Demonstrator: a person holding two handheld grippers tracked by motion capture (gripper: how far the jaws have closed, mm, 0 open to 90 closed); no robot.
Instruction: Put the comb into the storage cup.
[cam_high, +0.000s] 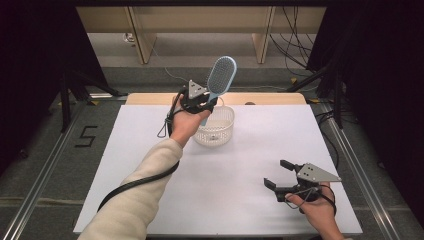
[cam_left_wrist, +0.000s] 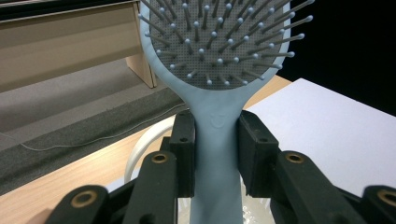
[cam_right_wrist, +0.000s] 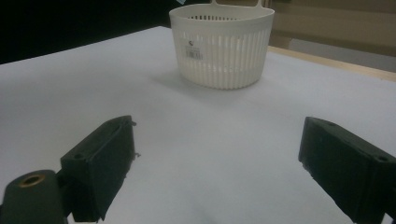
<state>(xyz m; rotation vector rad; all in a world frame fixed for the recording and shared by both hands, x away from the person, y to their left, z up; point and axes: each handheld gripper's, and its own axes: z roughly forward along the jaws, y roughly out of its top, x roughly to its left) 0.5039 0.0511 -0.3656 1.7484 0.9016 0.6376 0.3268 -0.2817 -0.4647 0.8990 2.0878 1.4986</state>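
Your left gripper (cam_high: 202, 102), fingers pinching one blue hairbrush (cam_high: 220, 77) by its handle above one white basket (cam_high: 216, 131), your right gripper (cam_high: 280, 174), fingers spread, over the worktop (cam_high: 225, 185)

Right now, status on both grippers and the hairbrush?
Left hand-held gripper shut on hairbrush handle, head up, above white basket. Right hand-held gripper open, near table edge. Nothing blocks the basket.

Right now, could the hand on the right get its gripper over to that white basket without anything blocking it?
Probably yes. The right gripper rests near the table's front edge with its jaws open and empty, and bare white table lies between it and the basket. The left gripper, holding the hairbrush above the basket, might crowd it.
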